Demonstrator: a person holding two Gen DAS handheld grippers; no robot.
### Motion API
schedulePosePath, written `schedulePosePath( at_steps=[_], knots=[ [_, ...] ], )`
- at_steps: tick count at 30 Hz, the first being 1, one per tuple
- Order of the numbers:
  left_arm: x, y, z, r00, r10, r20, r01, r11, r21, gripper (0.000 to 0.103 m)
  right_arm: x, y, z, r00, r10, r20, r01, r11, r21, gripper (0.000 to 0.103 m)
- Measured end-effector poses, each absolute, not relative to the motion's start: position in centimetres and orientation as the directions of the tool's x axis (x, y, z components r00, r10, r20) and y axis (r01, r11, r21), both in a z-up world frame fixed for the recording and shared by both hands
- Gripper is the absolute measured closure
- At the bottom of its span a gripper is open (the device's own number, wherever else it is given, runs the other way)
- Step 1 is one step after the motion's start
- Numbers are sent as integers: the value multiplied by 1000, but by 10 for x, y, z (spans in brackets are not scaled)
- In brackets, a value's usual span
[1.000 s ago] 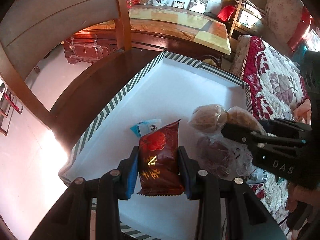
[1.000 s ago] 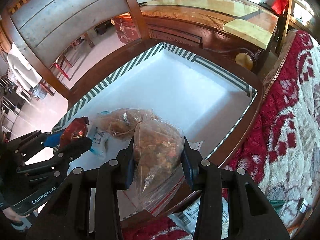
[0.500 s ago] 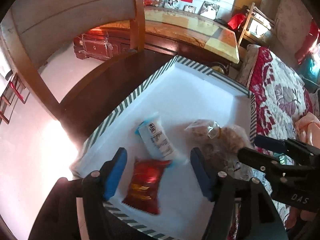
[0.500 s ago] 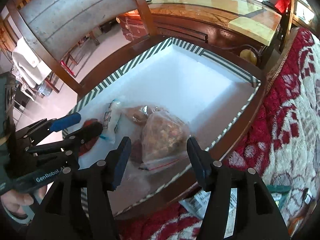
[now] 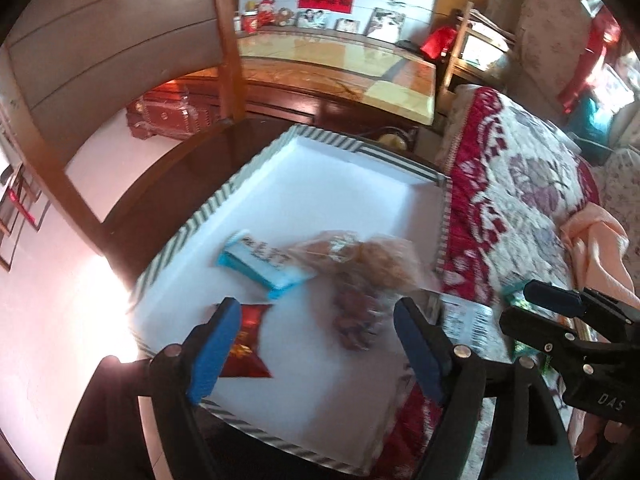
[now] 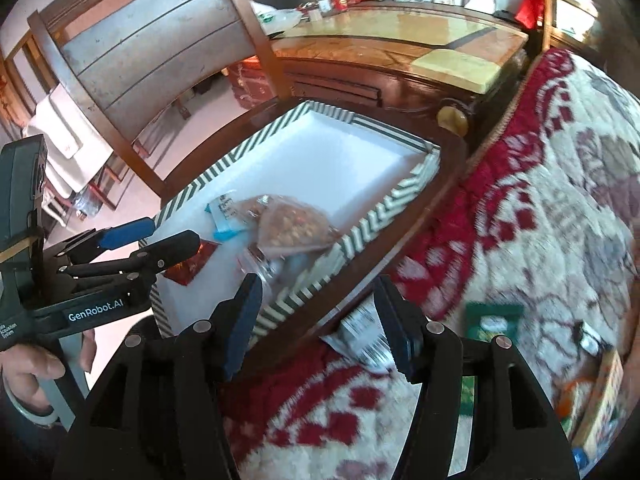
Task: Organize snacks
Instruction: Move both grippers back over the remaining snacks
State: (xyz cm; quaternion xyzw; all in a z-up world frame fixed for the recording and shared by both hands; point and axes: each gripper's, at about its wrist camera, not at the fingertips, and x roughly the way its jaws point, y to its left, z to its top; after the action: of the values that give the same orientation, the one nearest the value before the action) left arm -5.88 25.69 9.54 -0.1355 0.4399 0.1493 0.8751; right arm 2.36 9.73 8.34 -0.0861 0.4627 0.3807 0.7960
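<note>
Snacks lie bunched at the tray's [image 5: 256, 168] near end, lower centre of frame: red packet [image 5: 246, 344], blue pouch [image 5: 260, 264], clear bags [image 6: 296, 228]. Both my left hand-held gripper [image 5: 316, 352] and right hand-held gripper [image 6: 320, 320] gape empty, freeing me for packets on the bed [image 6: 520, 208].

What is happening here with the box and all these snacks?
A person with a gripper in each hand is sorting snacks into a striped box on a wooden chair. A red packet, a blue-and-white packet and clear bags of snacks lie inside. The left gripper and right gripper are both open and empty. More packets lie on the red-and-white blanket, including a green one.
</note>
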Motion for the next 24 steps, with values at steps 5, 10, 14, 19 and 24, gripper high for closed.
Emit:
schedulePosePath(
  at_steps=[5,10,14,19,24],
  knots=[
    [-54,231,102,584,103,-805,-326,938,-117,21,17,60,85,311,505,-806,-652,729,206,45],
    [-48,205,100,574,67,-816,-270,956,-112,20,16,20,81,330,473,-817,-601,772,204,45],
    [-40,184,93,556,43,-830,-232,967,-105,20,15,-8,74,329,467,-821,-561,796,228,45],
    [-34,167,85,533,51,-844,-213,974,-76,20,14,-18,67,303,476,-826,-558,791,251,45],
    [-30,155,78,510,44,-859,-188,980,-62,20,13,-20,61,319,432,-844,-570,798,193,45]
  ],
)
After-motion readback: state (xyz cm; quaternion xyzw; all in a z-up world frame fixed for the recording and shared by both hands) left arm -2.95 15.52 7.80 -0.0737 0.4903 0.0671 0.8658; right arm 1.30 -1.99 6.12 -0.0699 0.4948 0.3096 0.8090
